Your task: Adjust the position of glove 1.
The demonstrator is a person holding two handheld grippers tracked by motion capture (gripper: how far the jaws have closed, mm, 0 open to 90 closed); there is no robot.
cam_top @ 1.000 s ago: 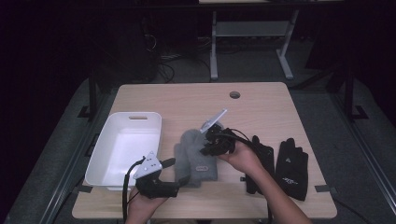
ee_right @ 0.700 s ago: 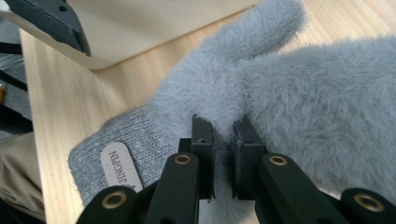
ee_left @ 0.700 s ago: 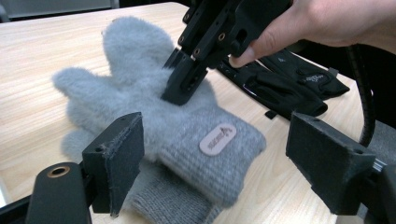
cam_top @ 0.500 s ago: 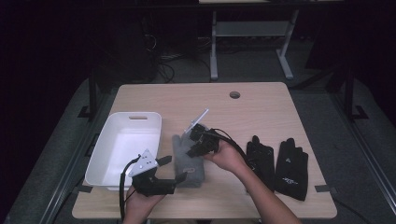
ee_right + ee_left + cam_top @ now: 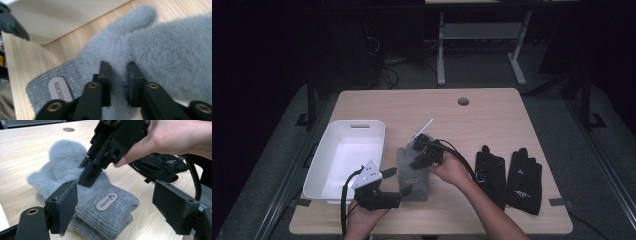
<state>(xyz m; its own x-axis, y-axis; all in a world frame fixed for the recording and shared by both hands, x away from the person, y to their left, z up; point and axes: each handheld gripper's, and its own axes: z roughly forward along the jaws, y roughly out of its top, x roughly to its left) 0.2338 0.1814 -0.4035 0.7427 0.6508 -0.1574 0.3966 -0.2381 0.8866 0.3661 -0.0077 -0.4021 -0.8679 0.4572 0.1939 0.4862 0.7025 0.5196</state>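
Grey mittens (image 5: 413, 172) lay stacked on the desk (image 5: 492, 120), between a white bin (image 5: 343, 155) on their left and a pair of black gloves (image 5: 509, 175) on their right. The desk was pale wood with a round cable hole (image 5: 463, 101) near its far edge. The bin sat just beside the mittens, its near corner close to the left gripper (image 5: 394, 181); the black gloves lay apart from them, flat and side by side, behind the person's right forearm. Nothing lay on top of the mittens except the right gripper (image 5: 414, 159), whose black cable trailed back over the wrist.

In the left gripper view the mittens' ribbed cuffs (image 5: 110, 207), the upper one bearing a small oval label (image 5: 107, 201), pointed toward the camera and lay between the two widely spread fingers (image 5: 65, 206), which did not touch the wool, so that gripper stood released.

In the right gripper view the fingers (image 5: 106, 75) were pressed down into the fluffy part of the upper mitten just past the ribbed cuff, a narrow ridge of wool standing in the small gap between them. They had just been opening slightly, and whether they were pinching that ridge I could not tell.
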